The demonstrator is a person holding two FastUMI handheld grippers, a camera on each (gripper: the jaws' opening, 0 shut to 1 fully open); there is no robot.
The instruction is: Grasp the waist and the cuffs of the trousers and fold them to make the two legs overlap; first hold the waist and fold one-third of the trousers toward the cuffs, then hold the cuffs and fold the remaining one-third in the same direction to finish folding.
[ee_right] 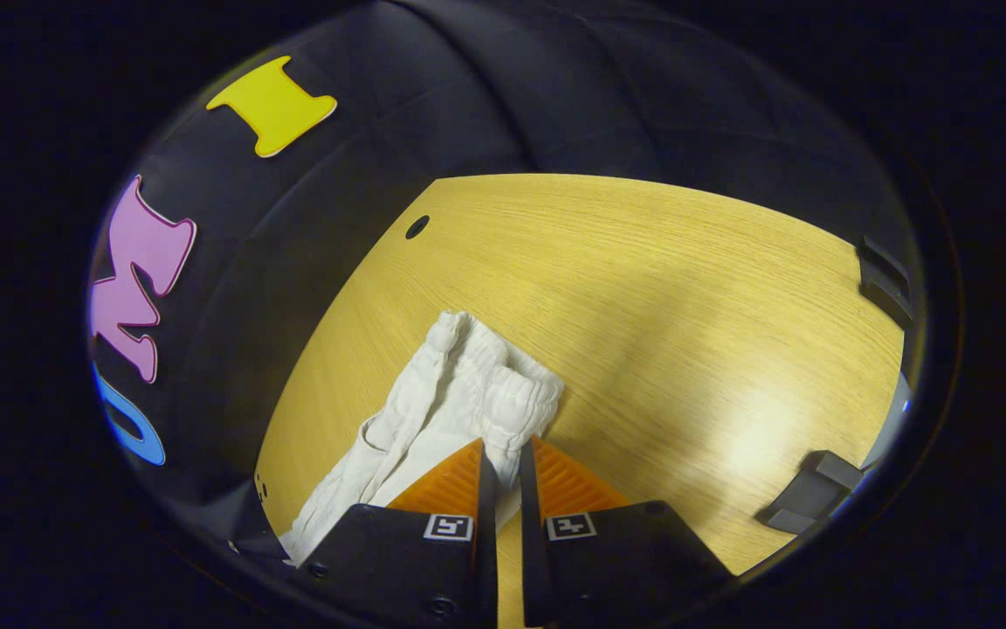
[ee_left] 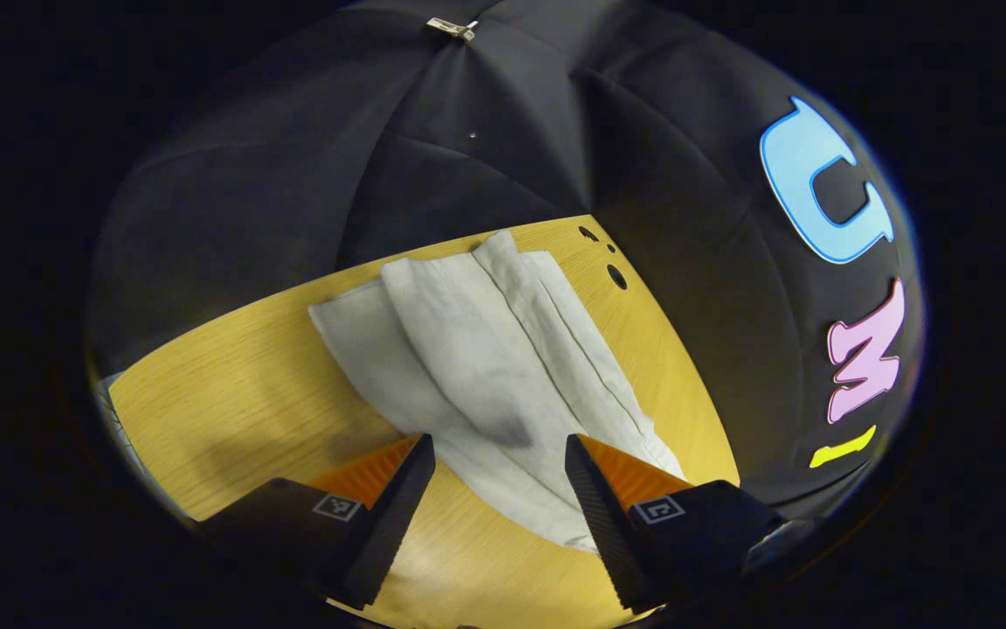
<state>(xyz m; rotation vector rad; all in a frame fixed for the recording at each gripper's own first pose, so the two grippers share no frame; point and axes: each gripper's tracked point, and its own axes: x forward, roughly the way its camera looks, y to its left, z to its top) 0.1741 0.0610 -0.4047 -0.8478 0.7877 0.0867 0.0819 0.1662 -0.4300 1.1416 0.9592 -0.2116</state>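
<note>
White trousers (ee_left: 477, 349) lie on the yellow wooden table (ee_left: 250, 376), the legs running away toward the far edge in the left gripper view. My left gripper (ee_left: 496, 459) is open just above the near part of the cloth, one finger on each side of it. In the right gripper view the gathered elastic waist (ee_right: 503, 389) lies bunched right in front of the fingers. My right gripper (ee_right: 503, 463) is shut on the waist's near edge, with a strip of white cloth between the tips.
The tabletop has round holes (ee_left: 616, 276) (ee_right: 416, 227) near its edge by the black cloth wall. Dark grey brackets (ee_right: 809, 502) (ee_right: 883, 279) sit along the table's right side. Bare wood (ee_right: 686, 306) stretches beyond the waist.
</note>
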